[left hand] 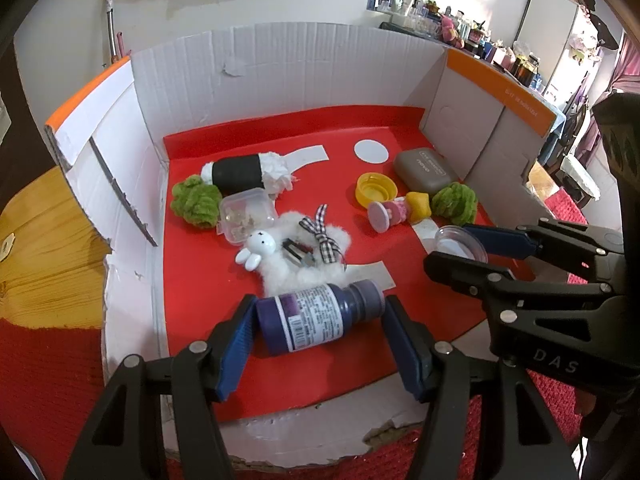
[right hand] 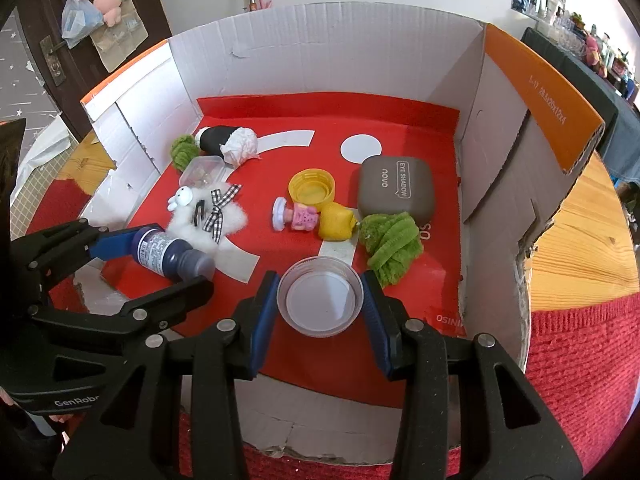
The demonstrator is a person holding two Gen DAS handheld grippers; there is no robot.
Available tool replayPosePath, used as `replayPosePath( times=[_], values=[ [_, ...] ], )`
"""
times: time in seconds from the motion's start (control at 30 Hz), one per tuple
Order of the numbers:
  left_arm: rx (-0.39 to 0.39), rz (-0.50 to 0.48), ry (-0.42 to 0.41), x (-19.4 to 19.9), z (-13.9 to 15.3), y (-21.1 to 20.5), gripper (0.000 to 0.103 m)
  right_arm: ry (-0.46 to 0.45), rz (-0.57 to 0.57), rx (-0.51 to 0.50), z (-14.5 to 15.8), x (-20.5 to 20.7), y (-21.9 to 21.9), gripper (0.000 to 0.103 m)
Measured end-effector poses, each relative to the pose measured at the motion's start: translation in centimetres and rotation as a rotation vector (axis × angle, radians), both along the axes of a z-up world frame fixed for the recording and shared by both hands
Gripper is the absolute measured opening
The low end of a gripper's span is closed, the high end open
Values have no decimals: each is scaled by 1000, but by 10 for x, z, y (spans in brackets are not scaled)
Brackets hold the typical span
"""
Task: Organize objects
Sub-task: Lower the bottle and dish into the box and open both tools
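Note:
A dark purple bottle (left hand: 308, 316) with a white label lies sideways between the blue pads of my left gripper (left hand: 320, 308). One pad presses its base, the other its cap, so the gripper is shut on it end to end. The right wrist view shows the same bottle (right hand: 160, 250) in the left gripper (right hand: 176, 256) at the left. My right gripper (right hand: 320, 280) is shut on a clear round plastic dish (right hand: 320, 300), with a pad against each side of its rim. The left wrist view has that dish (left hand: 460, 242) and the right gripper (left hand: 450, 244) at the right.
Both grippers are over a red mat (right hand: 400, 120) inside a low white cardboard box (right hand: 320, 52). On the mat lie a white plush with a checked bow (right hand: 218, 212), a grey eye-shadow case (right hand: 394, 192), a yellow cap (right hand: 312, 188), green fuzzy pieces (right hand: 394, 246) and a small clear box (right hand: 202, 172).

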State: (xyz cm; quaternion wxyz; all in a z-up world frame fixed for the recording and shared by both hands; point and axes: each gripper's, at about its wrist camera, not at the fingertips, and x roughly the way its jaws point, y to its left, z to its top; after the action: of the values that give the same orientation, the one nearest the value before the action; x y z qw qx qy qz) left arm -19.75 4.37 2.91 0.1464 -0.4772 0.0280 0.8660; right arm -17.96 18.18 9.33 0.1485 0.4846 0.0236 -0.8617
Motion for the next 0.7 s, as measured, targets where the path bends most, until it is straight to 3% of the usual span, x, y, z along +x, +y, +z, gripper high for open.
replayPosePath(
  times=[0.53,0.7],
  values=[
    [-32,0,15,4,2,1,66,16,3,-13,1,1,-1,40],
    [-42,0,40,11,7,2,66,52,-5,-25,9,7,2,49]
  ],
)
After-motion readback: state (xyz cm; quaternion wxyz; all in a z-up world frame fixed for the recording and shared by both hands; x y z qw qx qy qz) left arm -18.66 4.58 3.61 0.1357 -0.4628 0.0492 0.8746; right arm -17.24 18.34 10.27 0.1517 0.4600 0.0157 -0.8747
